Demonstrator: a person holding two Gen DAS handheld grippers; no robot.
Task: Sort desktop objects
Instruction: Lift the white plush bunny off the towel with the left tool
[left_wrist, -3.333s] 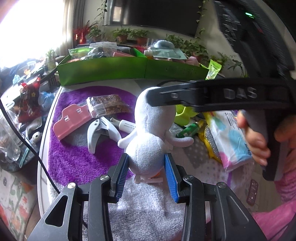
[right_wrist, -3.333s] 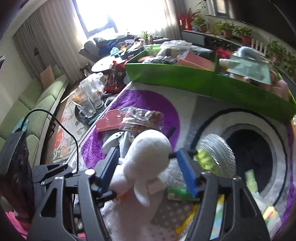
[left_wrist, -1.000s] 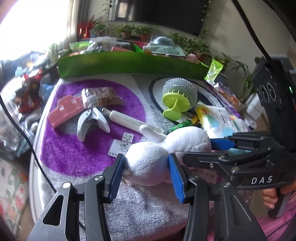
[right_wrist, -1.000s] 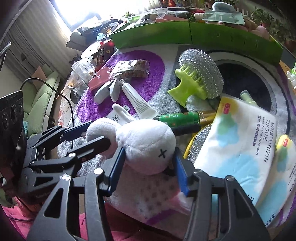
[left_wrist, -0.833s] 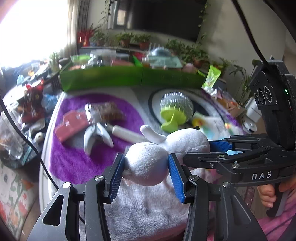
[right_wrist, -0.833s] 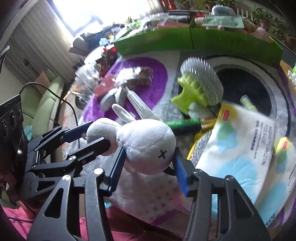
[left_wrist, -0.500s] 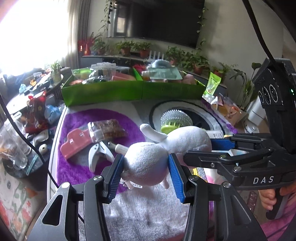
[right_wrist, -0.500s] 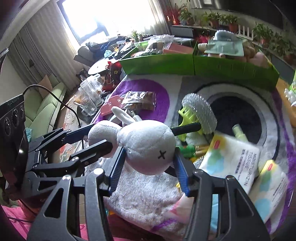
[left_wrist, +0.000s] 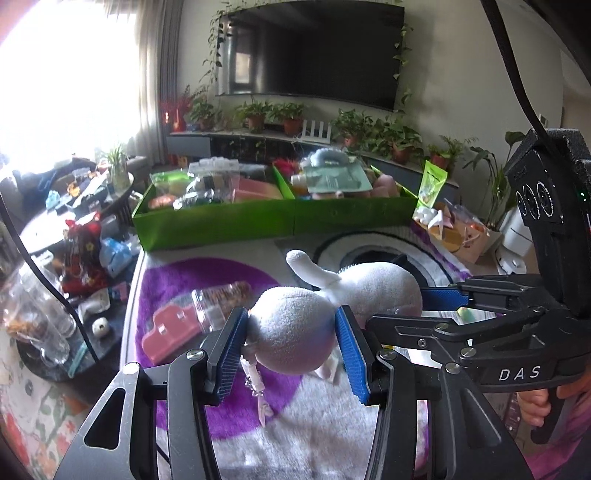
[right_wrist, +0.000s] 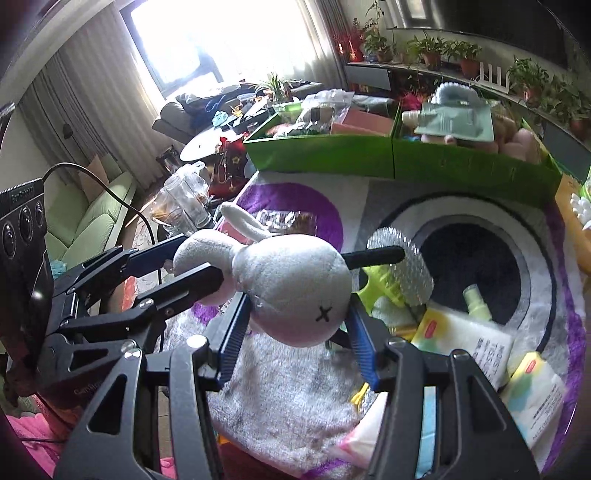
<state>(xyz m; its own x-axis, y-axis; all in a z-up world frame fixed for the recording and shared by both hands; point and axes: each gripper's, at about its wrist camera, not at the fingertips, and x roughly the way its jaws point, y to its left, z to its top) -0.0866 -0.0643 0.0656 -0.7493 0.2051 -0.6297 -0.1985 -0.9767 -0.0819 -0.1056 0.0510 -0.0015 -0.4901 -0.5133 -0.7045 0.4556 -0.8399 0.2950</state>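
A white plush rabbit (left_wrist: 295, 332) is held in the air above the rug by both grippers. My left gripper (left_wrist: 291, 347) is shut on its body. My right gripper (right_wrist: 295, 325) is shut on its head (right_wrist: 299, 295), which bears a stitched cross. The right gripper also shows from the side in the left wrist view (left_wrist: 461, 314), and the left gripper in the right wrist view (right_wrist: 177, 266). One rabbit ear (left_wrist: 306, 266) sticks up. Two green bins (left_wrist: 273, 218) full of items stand at the back of the table.
On the rug lie a pink clip (left_wrist: 166, 332), a snack packet (left_wrist: 221, 295), a green-handled steel scrubber (right_wrist: 399, 269), tissue packs (right_wrist: 476, 347), and a small spray bottle (right_wrist: 476, 299). Glass jars (right_wrist: 181, 203) stand off the left edge.
Both grippers have lifted the rabbit higher above the table, and the view now takes in more of the green bins and the room behind them.
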